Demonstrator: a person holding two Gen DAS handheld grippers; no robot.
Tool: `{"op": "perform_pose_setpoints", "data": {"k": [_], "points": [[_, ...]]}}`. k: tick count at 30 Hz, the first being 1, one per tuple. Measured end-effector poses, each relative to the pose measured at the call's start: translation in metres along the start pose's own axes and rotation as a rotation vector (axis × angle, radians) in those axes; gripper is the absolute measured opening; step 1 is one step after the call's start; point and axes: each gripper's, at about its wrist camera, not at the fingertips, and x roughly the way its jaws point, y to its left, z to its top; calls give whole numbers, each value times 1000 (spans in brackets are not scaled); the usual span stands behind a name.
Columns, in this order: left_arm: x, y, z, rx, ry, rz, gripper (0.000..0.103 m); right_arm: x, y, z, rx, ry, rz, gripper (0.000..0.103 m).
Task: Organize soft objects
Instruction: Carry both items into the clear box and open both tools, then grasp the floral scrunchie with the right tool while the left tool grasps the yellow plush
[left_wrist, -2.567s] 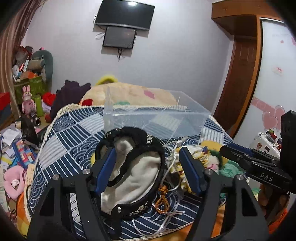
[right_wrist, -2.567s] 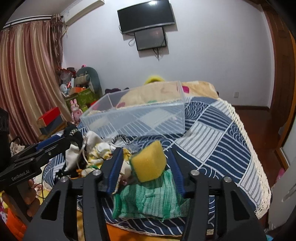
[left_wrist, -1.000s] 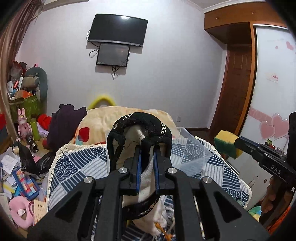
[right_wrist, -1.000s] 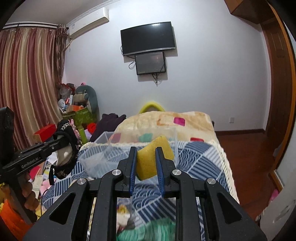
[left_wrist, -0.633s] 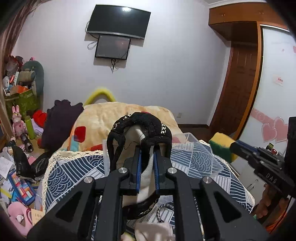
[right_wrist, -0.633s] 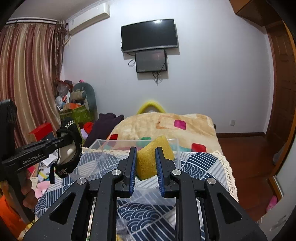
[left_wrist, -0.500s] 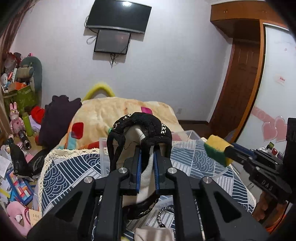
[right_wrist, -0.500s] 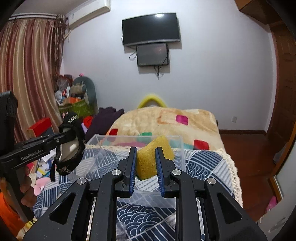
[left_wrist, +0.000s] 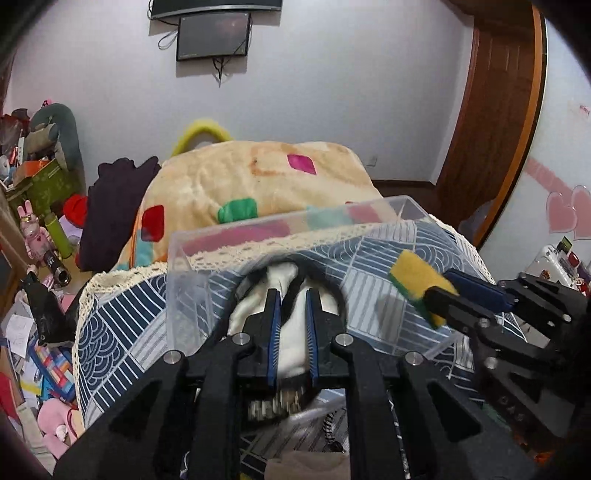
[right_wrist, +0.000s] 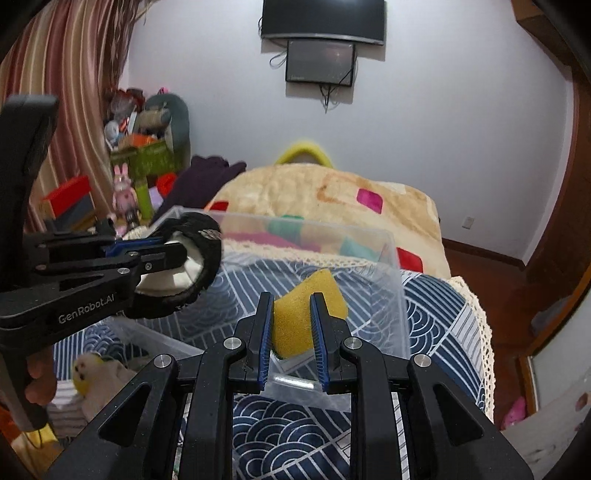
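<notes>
My left tool (left_wrist: 291, 295) is clenched on the black-trimmed cream pouch (left_wrist: 286, 280), its blue-lined fingers (left_wrist: 274, 325) nearly together with cloth pinched between them. The pouch hangs over the open top of the clear plastic bin (left_wrist: 188, 280), which sits on the blue patterned bedspread (left_wrist: 110, 325). From the right wrist view I see that same pouch (right_wrist: 199, 254) at the bin's left near corner (right_wrist: 155, 334). My right tool (right_wrist: 291, 302) is squeezed onto the yellow sponge (right_wrist: 314, 295), compressing its lower half, and holds it above the bin's interior. In the left view the sponge (left_wrist: 413, 277) shows a green underside.
</notes>
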Motion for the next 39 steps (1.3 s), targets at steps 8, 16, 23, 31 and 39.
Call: {"op": "perform_pose_setpoints", "data": {"k": [8,16,23,31,39], "points": [[-24,4,-5,-29,-56,-14,29,-3,-9,1,49,25,43,26],[-65,9,-10,-63,-152,7,68,-36,-9,8,79,-69,35,70],[-107,14,-28,-75,-260,54,95,-68,-8,9,89,-151,41,75],[-126,20,-61,-36,-270,78,99,-92,-2,-11,93,-196,70,82],[-122,34,-98,-86,-207,97,99,-83,10,-43,94,-137,91,84]]}}
